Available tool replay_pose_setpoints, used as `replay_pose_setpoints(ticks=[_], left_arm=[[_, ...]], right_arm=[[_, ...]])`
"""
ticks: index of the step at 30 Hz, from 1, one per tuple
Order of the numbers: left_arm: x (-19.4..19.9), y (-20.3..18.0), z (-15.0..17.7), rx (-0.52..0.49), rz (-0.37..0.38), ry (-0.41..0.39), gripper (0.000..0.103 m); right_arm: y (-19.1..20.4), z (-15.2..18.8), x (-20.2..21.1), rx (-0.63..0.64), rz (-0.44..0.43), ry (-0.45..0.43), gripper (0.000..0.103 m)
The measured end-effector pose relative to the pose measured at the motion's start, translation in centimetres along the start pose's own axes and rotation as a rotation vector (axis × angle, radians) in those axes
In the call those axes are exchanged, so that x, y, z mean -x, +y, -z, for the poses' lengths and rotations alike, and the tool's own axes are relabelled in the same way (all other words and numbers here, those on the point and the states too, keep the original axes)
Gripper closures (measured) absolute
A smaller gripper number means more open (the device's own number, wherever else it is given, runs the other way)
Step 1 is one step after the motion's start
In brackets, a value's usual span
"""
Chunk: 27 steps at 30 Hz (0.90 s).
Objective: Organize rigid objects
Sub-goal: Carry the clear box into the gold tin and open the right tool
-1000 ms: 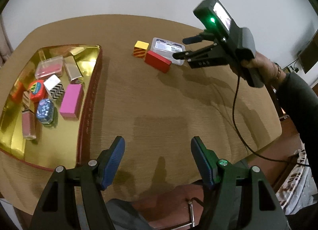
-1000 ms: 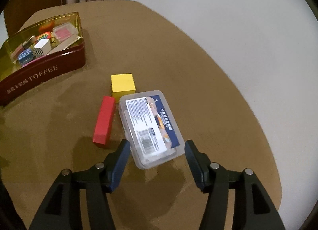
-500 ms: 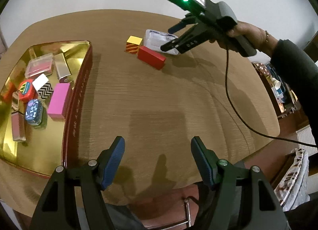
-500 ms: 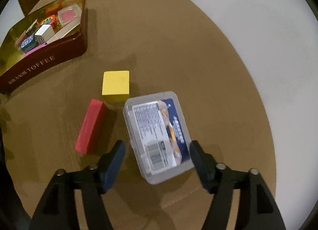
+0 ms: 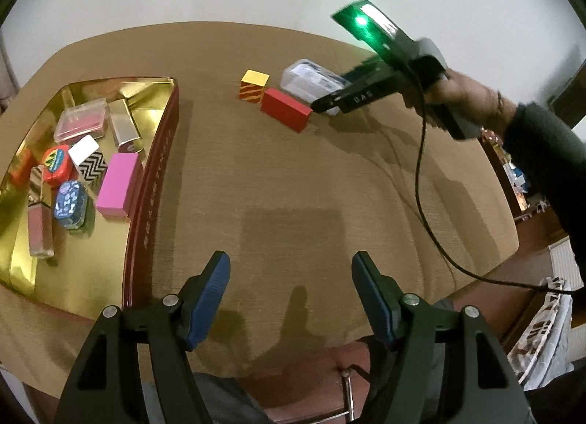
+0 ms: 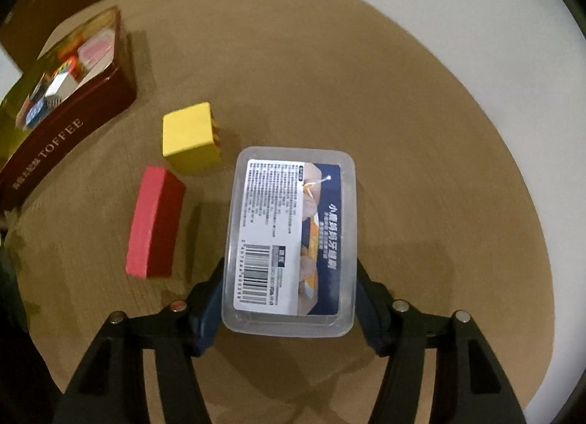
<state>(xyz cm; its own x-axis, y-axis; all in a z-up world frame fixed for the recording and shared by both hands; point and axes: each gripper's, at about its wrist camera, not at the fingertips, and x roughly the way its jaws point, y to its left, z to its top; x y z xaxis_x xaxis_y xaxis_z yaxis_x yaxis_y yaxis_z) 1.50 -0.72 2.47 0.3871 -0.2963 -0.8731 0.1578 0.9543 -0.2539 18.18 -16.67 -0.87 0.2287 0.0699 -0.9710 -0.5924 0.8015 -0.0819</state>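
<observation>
A clear plastic box (image 6: 293,237) with a printed label lies on the brown table, and my right gripper (image 6: 289,299) straddles its near end. The jaws are closing, and both blue pads lie against the box's long sides. Left of the box are a red block (image 6: 154,226) and a yellow cube (image 6: 188,138). In the left wrist view the right gripper (image 5: 329,101) points down at the box (image 5: 311,79), with a hand and dark sleeve behind it. My left gripper (image 5: 291,288) hangs open over bare tablecloth near the front edge.
A dark red toffee tin (image 5: 157,152) with a gold inside stands at the left. It holds several small items, among them a pink box (image 5: 119,184) and a red round case (image 5: 56,165). The right gripper's cable (image 5: 421,174) trails across the table's right side.
My right gripper moved down over the clear box, so its fingers now sit on both sides of the box's near end. The left gripper kept still and open.
</observation>
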Motion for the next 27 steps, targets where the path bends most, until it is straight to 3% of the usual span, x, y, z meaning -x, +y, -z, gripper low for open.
replay_pose_setpoints(ticks=[4, 9, 16, 18, 23, 27], left_arm=[[1.0, 0.4, 1.3, 0.016, 0.004, -0.008, 0.038], [2.5, 2.4, 3.9, 0.068, -0.041, -0.012, 0.038], [6.0, 6.5, 7.8, 0.183, -0.085, -0.041, 0.038], [7.0, 7.6, 8.8, 0.202, -0.108, -0.05, 0.038], [8.4, 9.6, 10.1, 0.252, -0.124, -0.067, 0.03], [8.9, 10.6, 10.5, 0.285, -0.111, -0.081, 0.03]], right_arm=[[-1.2, 2.6, 3.0, -0.153, 0.0, -0.079, 0.041], [-0.6, 2.7, 9.4, -0.254, -0.124, -0.211, 0.041], [11.1, -1.4, 13.7, -0.157, -0.36, -0.289, 0.041], [14.8, -2.6, 13.9, -0.099, -0.428, -0.277, 0.041], [22.5, -5.8, 10.7, 0.043, -0.503, -0.191, 0.041], [24.8, -6.0, 8.6, 0.109, -0.519, -0.113, 0.041]])
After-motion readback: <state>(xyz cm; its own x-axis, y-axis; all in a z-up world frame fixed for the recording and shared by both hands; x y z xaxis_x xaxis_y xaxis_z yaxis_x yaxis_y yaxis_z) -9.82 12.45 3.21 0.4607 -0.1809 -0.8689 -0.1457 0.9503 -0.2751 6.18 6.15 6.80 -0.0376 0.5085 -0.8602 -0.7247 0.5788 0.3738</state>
